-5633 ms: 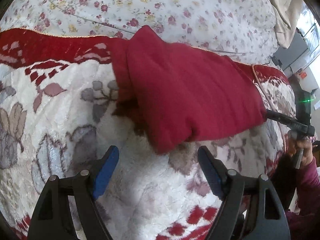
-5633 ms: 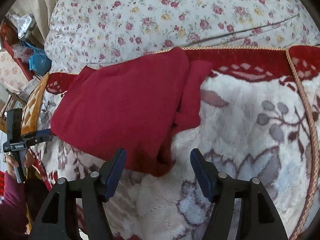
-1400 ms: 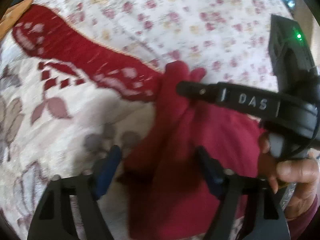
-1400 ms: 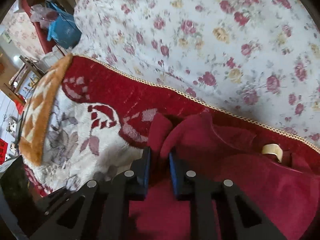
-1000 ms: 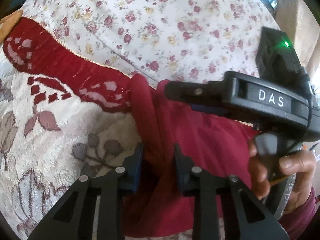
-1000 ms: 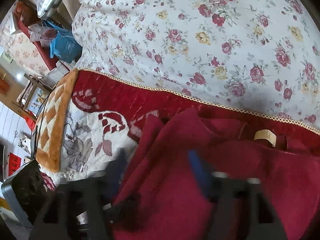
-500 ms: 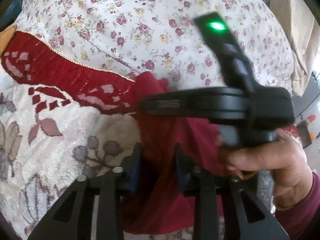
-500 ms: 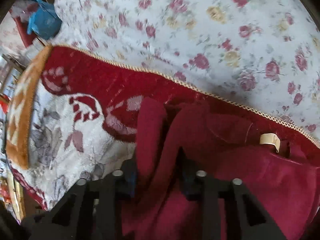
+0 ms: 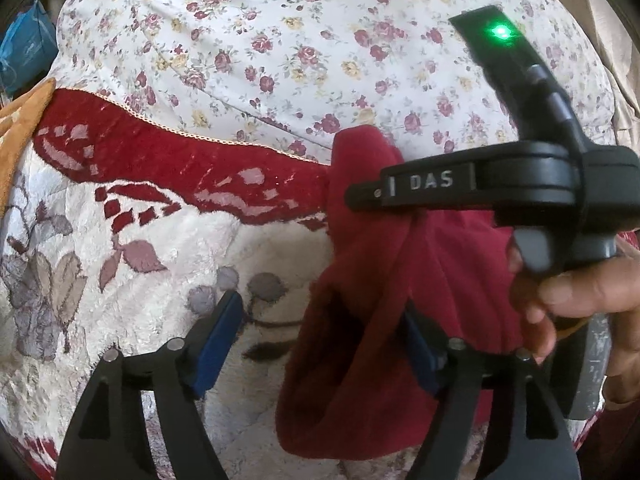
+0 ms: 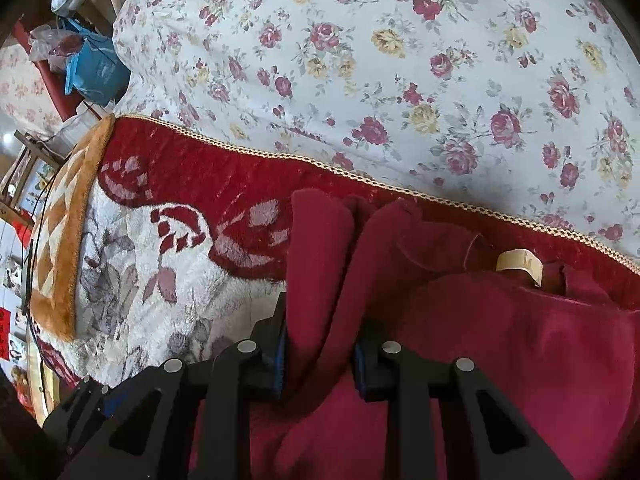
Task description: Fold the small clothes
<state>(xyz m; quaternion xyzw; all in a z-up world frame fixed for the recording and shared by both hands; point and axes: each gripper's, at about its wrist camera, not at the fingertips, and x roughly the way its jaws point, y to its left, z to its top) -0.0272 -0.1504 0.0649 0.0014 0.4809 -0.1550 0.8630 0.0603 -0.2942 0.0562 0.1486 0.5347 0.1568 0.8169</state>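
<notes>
A dark red garment [image 9: 360, 360] lies bunched on a plush blanket [image 9: 120, 280] with a red border. My left gripper [image 9: 320, 344] is open; a fold of the garment hangs between its blue pads, against the right one. My right gripper [image 10: 318, 356] is shut on a fold of the same garment [image 10: 500, 340], near its beige neck label [image 10: 518, 262]. The right gripper's body [image 9: 480, 188] crosses the left wrist view above the cloth, with the person's hand [image 9: 580, 300] on it.
A white floral quilt [image 10: 400, 60] lies behind the blanket. An orange patterned edge [image 10: 60, 220] runs along the blanket's left side. A blue bag [image 10: 96, 68] and clutter sit beyond the bed at the far left.
My left gripper has opened and let go of the garment fold. My right gripper has closed on the fold and stays near the red border.
</notes>
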